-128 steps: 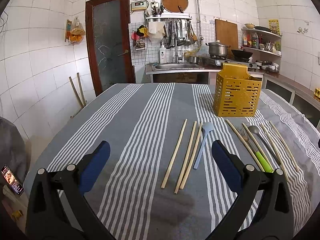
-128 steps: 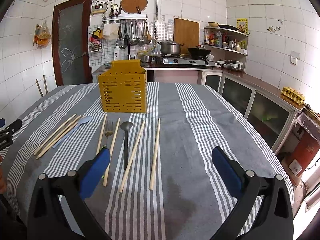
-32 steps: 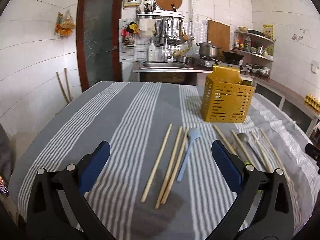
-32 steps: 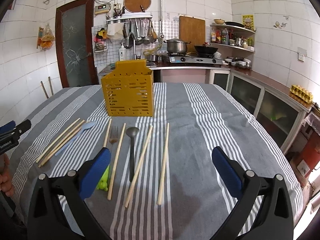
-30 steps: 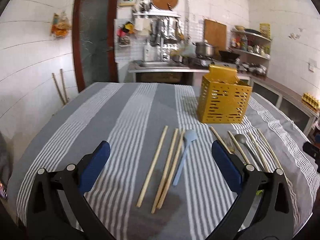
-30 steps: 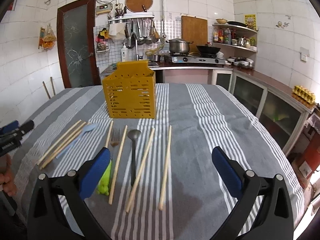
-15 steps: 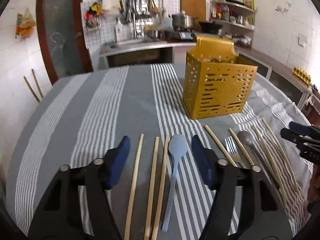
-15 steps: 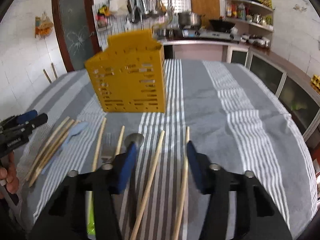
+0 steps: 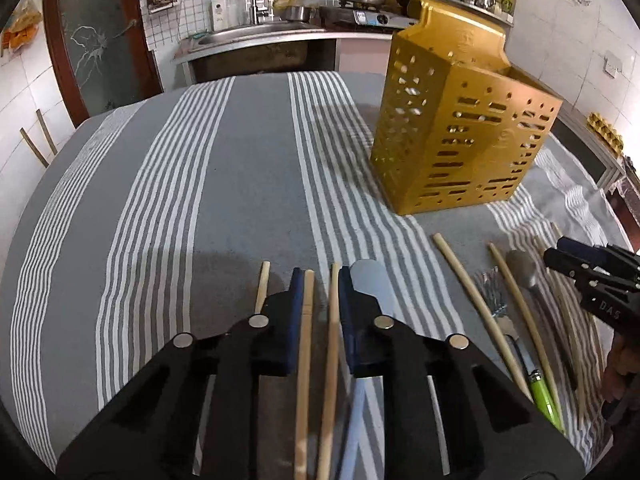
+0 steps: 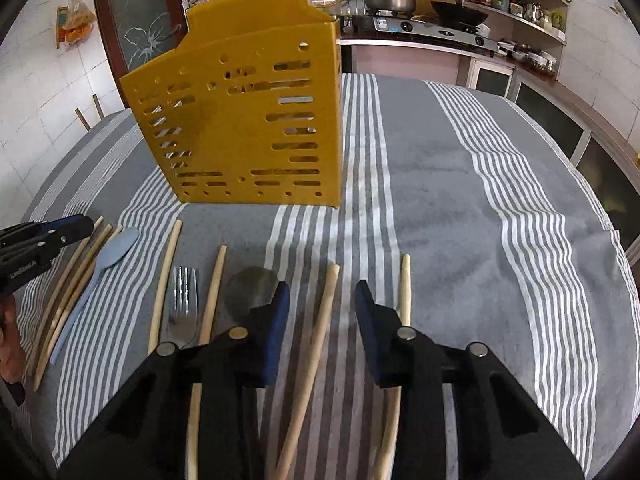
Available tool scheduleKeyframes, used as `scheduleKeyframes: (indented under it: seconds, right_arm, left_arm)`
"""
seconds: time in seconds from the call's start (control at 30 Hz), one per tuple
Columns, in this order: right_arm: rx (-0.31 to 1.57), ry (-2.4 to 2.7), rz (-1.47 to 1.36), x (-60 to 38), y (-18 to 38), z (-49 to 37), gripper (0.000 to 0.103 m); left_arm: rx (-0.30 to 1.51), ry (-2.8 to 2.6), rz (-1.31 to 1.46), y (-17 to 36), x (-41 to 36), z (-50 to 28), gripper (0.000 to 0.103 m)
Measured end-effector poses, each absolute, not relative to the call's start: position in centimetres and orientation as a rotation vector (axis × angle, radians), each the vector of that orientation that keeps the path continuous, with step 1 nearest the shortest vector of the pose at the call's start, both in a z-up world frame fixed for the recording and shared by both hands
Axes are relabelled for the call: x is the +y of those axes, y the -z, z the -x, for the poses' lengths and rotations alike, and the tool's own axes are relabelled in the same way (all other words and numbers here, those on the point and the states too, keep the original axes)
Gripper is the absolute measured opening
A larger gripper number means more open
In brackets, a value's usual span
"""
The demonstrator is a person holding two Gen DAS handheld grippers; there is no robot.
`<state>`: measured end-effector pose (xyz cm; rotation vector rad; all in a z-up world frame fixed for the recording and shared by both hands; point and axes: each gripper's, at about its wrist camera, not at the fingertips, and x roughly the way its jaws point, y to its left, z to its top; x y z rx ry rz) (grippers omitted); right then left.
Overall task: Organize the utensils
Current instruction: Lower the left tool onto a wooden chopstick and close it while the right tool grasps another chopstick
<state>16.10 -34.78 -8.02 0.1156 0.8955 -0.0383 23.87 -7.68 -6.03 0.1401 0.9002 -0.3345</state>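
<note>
1. Two wooden chopsticks (image 9: 316,360) are lying side by side on the striped tablecloth (image 9: 224,184), in front of the yellow holder (image 9: 460,136) and to its left in the left wrist view; they are pale, slim and nearly parallel.
2. The left gripper (image 9: 318,292) is sitting low over them with its blue pads narrowed around the pair, close on either side; whether the pads are actually pressing the sticks cannot be told.
3. A third chopstick (image 9: 262,286) is lying just outside the left pad, and a pale blue spoon (image 9: 370,280) is lying just outside the right pad, so there is little free room on either side.
4. Closer to the holder's front, a single chopstick (image 10: 316,340) is running between the pads of the right gripper (image 10: 320,300), which is standing partly open with clear gaps to both pads.
5. Another chopstick (image 10: 405,288) is lying just beyond its right pad, and a dark spoon bowl (image 10: 250,292) is showing by its left pad.
6. A fork (image 10: 183,304) is lying between two more chopsticks, left of that spoon.
7. The holder is standing upright on the table, perforated, with its open top facing up.
8. Bare cloth is stretching wide to the right of the holder, out to the table edge (image 10: 616,240).
</note>
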Motion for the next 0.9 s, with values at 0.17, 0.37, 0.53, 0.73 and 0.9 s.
scheduleKeyframes:
  seconds: [0.17,0.37,0.53,0.73,0.9]
  right_arm:
    - [0.906,0.036,-0.11,-34.8,8.2,-16.5,0.034]
    - [0.925,0.029,-0.11,-35.0,8.8,-16.8,0.034]
    - [0.946,0.024,-0.108,-34.8,9.1,-16.9,0.034]
    - [0.983,0.03,-0.119,-34.8,9.2,-17.3,0.035]
    - [1.022,0.045,-0.101,-34.4,9.4,-18.0,0.034]
  left_arm:
    - [0.932,0.344,-0.162,6.9,-7.5,-24.9,0.011]
    - [0.974,0.331,-0.183,8.3,-7.8,-25.6,0.011]
    - [0.986,0.317,-0.21,8.7,-8.2,-26.1,0.012]
    - [1.009,0.298,-0.233,8.9,-8.6,-26.8,0.012]
    - [1.006,0.278,-0.264,9.1,-9.3,-27.3,0.011]
